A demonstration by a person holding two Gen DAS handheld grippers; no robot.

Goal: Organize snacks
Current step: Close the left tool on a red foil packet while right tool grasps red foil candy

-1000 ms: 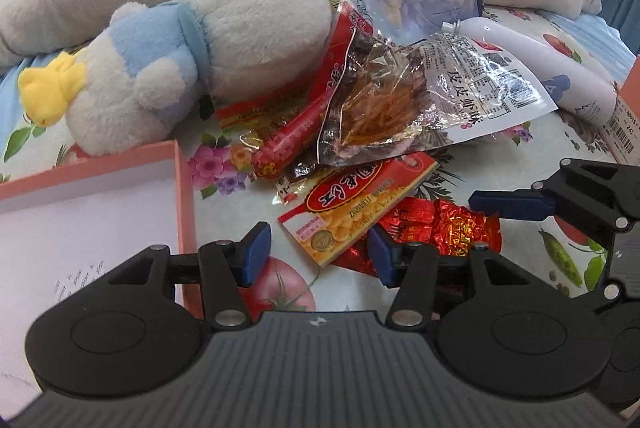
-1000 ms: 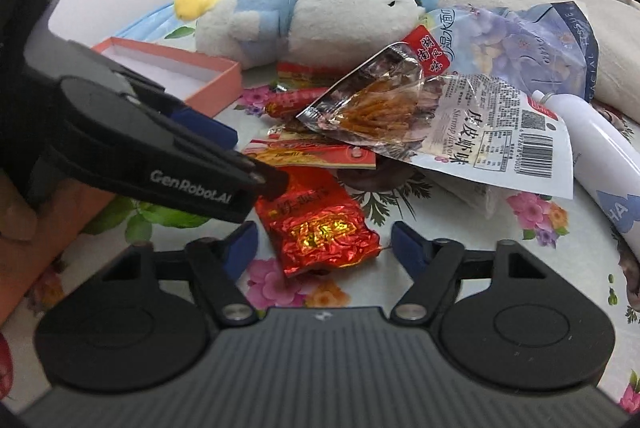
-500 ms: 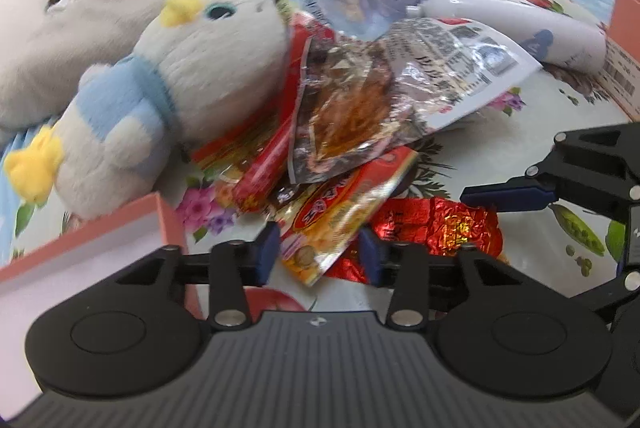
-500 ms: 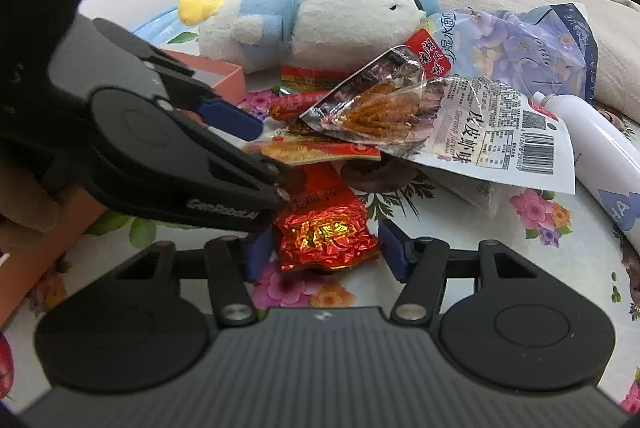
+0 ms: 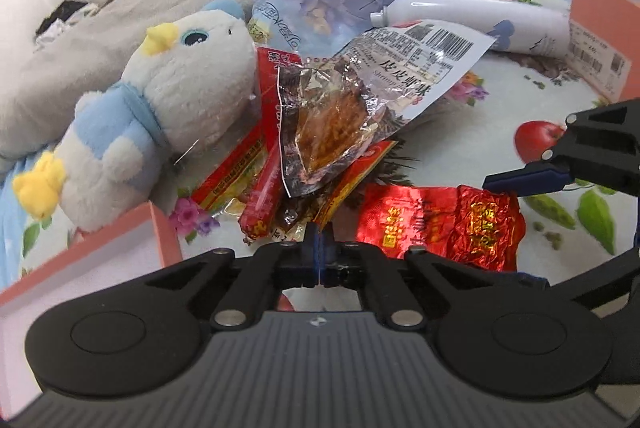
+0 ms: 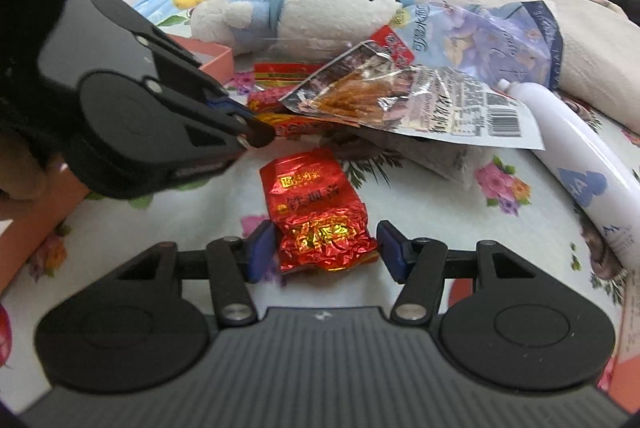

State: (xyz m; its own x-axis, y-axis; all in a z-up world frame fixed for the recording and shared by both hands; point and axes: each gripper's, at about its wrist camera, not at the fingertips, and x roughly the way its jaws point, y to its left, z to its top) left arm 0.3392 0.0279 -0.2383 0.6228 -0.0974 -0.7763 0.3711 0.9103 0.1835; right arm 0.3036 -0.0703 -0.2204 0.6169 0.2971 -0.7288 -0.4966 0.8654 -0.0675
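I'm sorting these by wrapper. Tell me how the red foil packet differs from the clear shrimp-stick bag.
The red foil packet is opaque, crinkled foil; the clear shrimp-stick bag shows orange sticks through its film and has a white barcode panel. The packet is the smaller. It lies alone on the floral sheet between the right hand-held gripper fingers; the bag rests on top of other snacks. Both are sealed.

Plush toy (image 5: 160, 100), white bottle (image 5: 480, 22)

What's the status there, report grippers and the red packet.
Left gripper shut on the orange packet's corner. Right gripper open, straddling the red foil packet, pads not pressing. Shrimp-strip bag overlaps the orange packet.
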